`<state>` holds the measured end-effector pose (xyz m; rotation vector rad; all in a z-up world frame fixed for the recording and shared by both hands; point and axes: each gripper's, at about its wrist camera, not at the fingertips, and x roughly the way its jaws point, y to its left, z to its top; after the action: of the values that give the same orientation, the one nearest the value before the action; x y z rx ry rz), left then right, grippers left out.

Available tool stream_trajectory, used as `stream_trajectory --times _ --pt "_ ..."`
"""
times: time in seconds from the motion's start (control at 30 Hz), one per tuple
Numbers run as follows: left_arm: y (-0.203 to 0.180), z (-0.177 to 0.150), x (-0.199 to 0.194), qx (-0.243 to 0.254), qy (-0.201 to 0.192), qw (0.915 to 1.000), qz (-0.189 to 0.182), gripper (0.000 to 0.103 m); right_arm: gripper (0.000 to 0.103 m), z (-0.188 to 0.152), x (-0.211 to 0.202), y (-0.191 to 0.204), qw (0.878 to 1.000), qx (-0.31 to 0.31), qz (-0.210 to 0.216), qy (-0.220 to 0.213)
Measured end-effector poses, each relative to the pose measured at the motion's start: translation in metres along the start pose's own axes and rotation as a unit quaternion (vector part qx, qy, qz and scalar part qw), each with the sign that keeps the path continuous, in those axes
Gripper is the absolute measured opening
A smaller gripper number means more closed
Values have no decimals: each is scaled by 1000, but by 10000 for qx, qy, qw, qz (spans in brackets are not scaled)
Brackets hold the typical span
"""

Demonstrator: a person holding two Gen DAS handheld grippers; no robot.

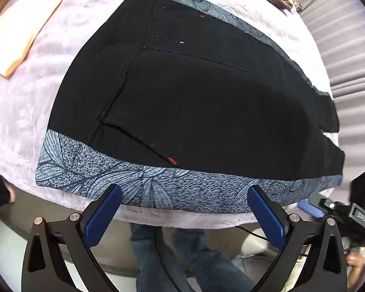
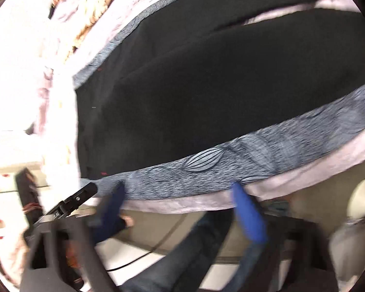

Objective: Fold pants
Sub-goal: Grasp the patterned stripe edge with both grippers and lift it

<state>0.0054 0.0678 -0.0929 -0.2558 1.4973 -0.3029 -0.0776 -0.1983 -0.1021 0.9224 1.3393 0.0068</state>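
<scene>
Lying flat on a pale fleece blanket (image 1: pixel 24 121), black pants (image 1: pixel 194 102) spread just beyond both sets of jaws, grey patterned side stripe (image 1: pixel 158 182) nearest. The left gripper (image 1: pixel 185 194) and right gripper (image 2: pixel 180 189) (view blurred) hover wide apart, holding nothing. Pinching that near stripe edge at both points evenly should keep the fold straight.

Counted: one pair of black pants (image 1: pixel 194 102) with grey patterned side bands, one pale fuzzy blanket (image 1: pixel 24 126), one folded peach cloth (image 1: pixel 19 31), two grippers, left (image 1: pixel 185 209) and right (image 2: pixel 180 202).
</scene>
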Motion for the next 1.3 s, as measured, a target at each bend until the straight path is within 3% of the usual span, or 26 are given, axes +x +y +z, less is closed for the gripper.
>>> stream_trajectory --times 0.27,0.47,0.63,0.83,0.97,1.07,1.13,1.17,1.2,1.3 --pt "21 -7 13 -124 123 9998 -33 103 62 -5 40 -35 9950 512 790 331" --pt "30 -11 14 -327 185 9990 -224 103 63 7 51 -15 9903 363 1332 172" --pt "39 -22 6 -571 216 9969 -503 103 63 11 76 -6 9860 421 1529 522" --pt "38 -16 -1 -922 72 9868 -1331 103 65 22 36 34 9724 50 2331 106" --pt "41 6 13 -1366 -57 9797 -1469 103 65 26 27 50 9709 -251 2379 144" --pt "44 11 19 -1458 -52 9797 -1374 98 65 21 36 43 9738 -142 2254 260" --pt "45 11 21 -1447 -4 9807 -1312 83 65 17 43 36 9743 3 2233 281" --pt "46 10 22 -1384 44 9822 -1272 71 65 16 44 33 9743 83 2235 280" --pt "46 9 23 -1330 62 9832 -1246 67 65 14 46 30 9744 159 2226 254" --pt "46 11 24 -1109 161 9866 -1189 62 65 12 45 16 9770 355 2097 136"
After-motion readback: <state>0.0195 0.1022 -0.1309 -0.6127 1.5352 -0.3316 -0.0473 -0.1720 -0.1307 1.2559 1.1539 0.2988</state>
